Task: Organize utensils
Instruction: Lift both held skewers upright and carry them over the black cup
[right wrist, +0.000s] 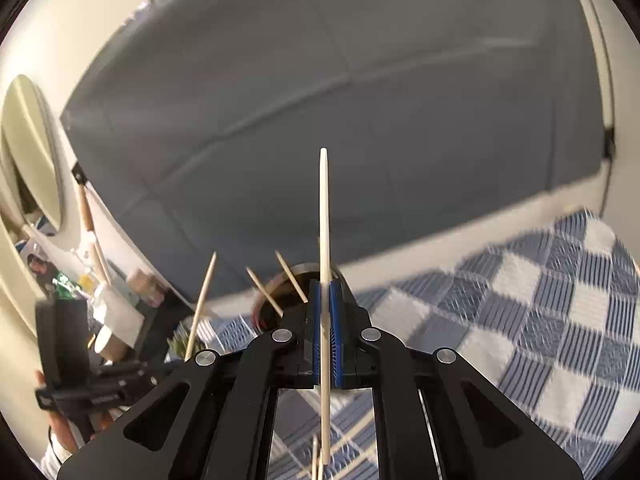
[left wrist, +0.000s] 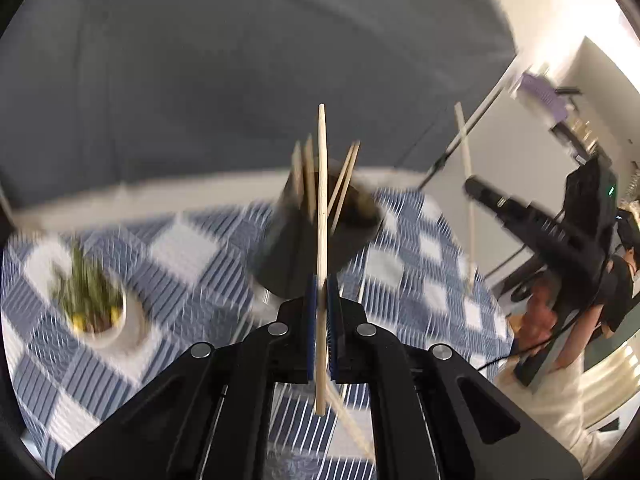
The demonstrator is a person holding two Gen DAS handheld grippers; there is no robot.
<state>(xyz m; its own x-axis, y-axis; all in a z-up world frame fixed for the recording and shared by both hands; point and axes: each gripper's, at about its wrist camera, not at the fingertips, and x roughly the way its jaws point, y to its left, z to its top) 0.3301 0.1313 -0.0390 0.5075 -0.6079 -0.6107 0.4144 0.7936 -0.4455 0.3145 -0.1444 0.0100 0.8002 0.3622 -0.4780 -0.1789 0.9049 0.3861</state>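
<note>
Two claws, each clamped on one pale chopstick — left claw [left wrist: 320, 300] on its chopstick [left wrist: 321, 216], right claw [right wrist: 325, 308] on another chopstick [right wrist: 325, 260]. Behind both, dark holder [left wrist: 304, 248] on checked tabletop [left wrist: 192, 248] — motion-blurred, half hidden; no readable writing.

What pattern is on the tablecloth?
The woven cotton tablecloth has blue-and-white checks with striped squares, clearest in the right wrist view.

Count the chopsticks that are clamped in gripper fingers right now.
2. One pale wooden chopstick stands clamped in the left gripper; a second pale wooden chopstick in the right gripper. Others, in the dark round holder, are blurred and uncounted.
</note>
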